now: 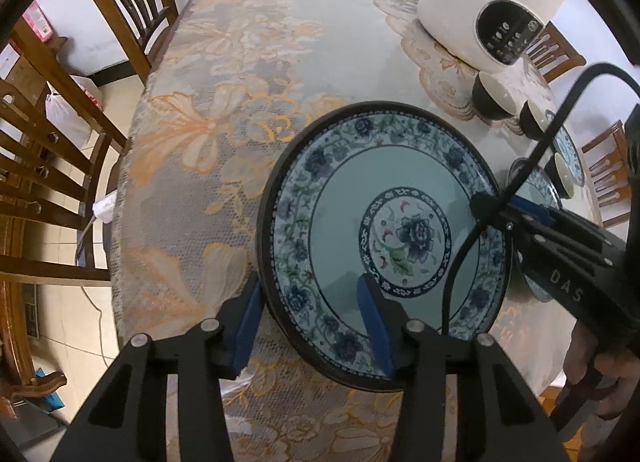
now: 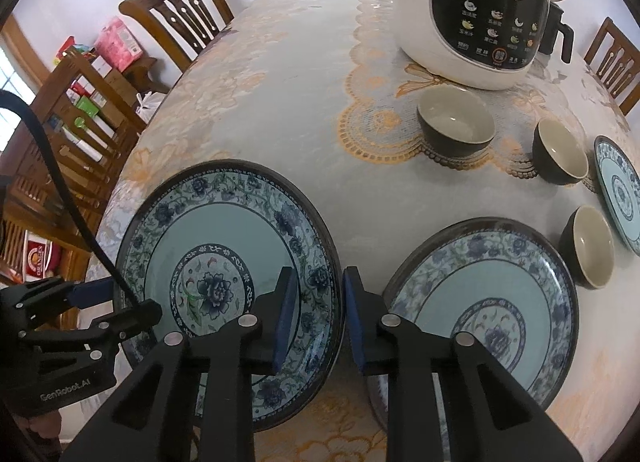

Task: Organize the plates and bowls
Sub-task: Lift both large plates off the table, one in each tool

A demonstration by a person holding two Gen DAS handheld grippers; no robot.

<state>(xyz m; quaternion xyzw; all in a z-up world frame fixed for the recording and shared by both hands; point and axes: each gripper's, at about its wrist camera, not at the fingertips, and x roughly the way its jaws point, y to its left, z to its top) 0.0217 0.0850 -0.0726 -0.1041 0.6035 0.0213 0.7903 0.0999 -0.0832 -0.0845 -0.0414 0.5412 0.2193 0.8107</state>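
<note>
A large blue-and-white floral plate lies on the lace tablecloth. My left gripper straddles its left rim, with one pad against the outer edge and the other over the floral band; a gap still shows, so it is open. My right gripper is shut on the opposite rim of the same plate. Each gripper shows in the other's view: the right gripper and the left gripper. A second matching plate sits just right of it, and a third plate at the far right.
Three dark bowls with cream insides stand behind and beside the plates. A white kitchen appliance stands at the back right. Wooden chairs line the table's left edge, and a black cable crosses the left side.
</note>
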